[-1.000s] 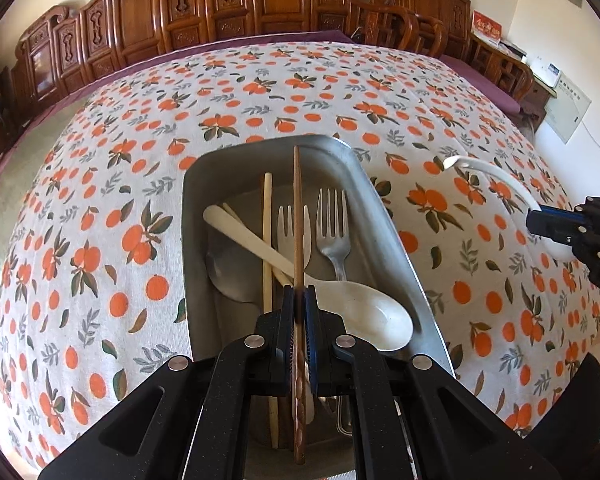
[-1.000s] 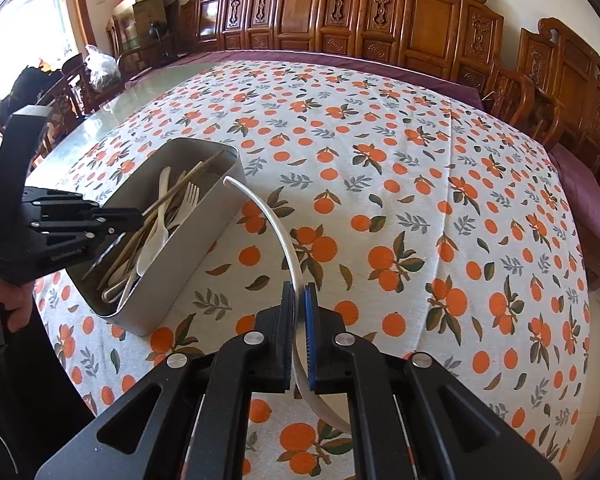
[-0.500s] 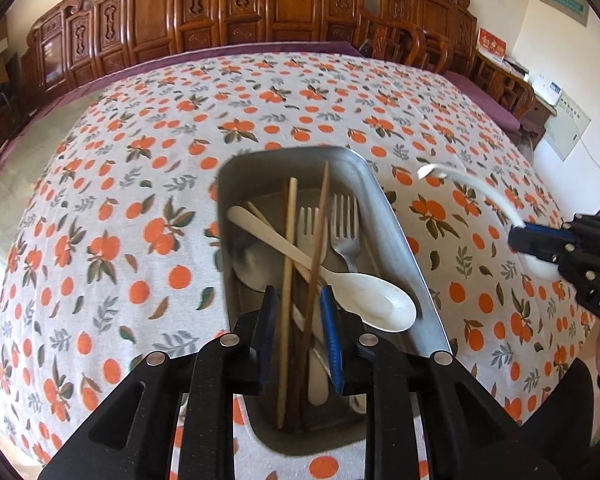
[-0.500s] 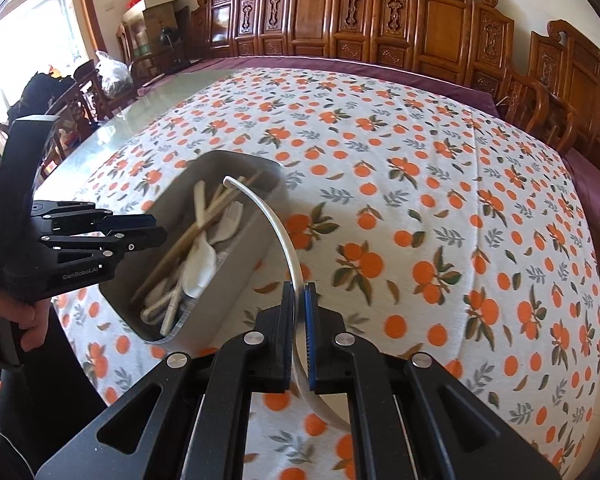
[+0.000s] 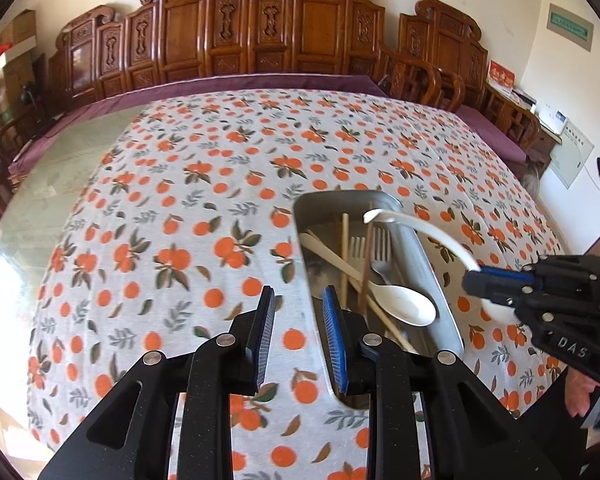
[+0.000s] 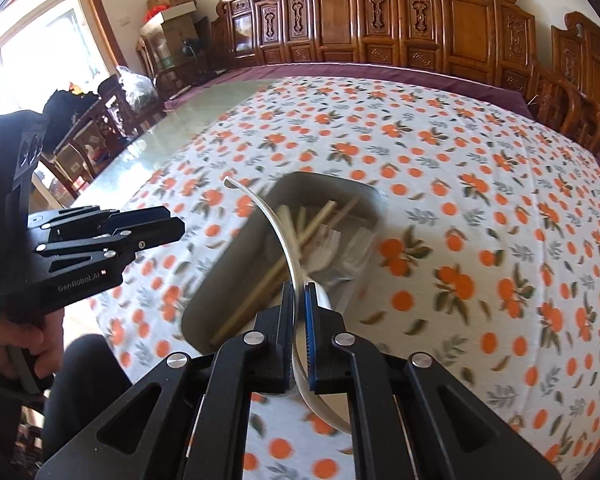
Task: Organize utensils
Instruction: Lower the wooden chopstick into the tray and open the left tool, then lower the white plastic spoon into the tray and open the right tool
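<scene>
A metal tray (image 5: 432, 264) lies on the orange-print tablecloth, and it shows in the right wrist view (image 6: 220, 280) too. It holds chopsticks (image 5: 345, 256), two forks (image 5: 382, 248) and a white spoon (image 5: 404, 308). My left gripper (image 5: 298, 334) is open and empty, just left of the tray's near end. My right gripper (image 6: 299, 304) is shut on a curved white spoon (image 6: 278, 228) and holds it above the tray. The same spoon (image 5: 428, 232) shows in the left wrist view, over the tray's right rim.
The tablecloth (image 5: 204, 208) covers a large table with a bare glass strip (image 5: 48, 184) on the left. Carved wooden chairs (image 5: 260, 40) line the far side. A window and boxes (image 6: 168, 12) stand at the left of the room.
My left gripper let go of the dark chopstick, opened wide and moved left off the tray. My right gripper carried the white spoon over the tray.
</scene>
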{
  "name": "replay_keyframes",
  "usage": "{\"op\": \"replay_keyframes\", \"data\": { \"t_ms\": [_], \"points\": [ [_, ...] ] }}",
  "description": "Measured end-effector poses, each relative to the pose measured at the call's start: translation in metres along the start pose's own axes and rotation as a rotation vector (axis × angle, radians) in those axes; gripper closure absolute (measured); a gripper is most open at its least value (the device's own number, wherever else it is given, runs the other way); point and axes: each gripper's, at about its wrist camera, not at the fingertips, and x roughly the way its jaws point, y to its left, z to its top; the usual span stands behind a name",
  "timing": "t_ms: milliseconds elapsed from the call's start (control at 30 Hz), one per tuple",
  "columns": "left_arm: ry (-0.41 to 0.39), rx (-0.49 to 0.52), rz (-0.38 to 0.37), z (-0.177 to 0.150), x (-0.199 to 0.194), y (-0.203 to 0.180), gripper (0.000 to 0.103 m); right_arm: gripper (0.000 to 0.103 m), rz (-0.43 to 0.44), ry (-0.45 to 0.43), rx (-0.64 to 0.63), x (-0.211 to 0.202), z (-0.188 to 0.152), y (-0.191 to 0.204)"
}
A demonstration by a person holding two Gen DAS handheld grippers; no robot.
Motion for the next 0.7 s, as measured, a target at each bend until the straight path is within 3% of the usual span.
{"op": "replay_keyframes", "data": {
  "t_ms": [267, 700],
  "points": [
    [-0.016, -0.026, 0.017, -0.002, -0.012, 0.021, 0.079, 0.096, 0.087, 0.012, 0.098, 0.025, 0.009, 0.014],
    [-0.018, -0.029, 0.013, -0.004, -0.012, 0.025, 0.078, 0.096, 0.118, 0.025, 0.177, 0.049, 0.012, -0.005]
  ]
}}
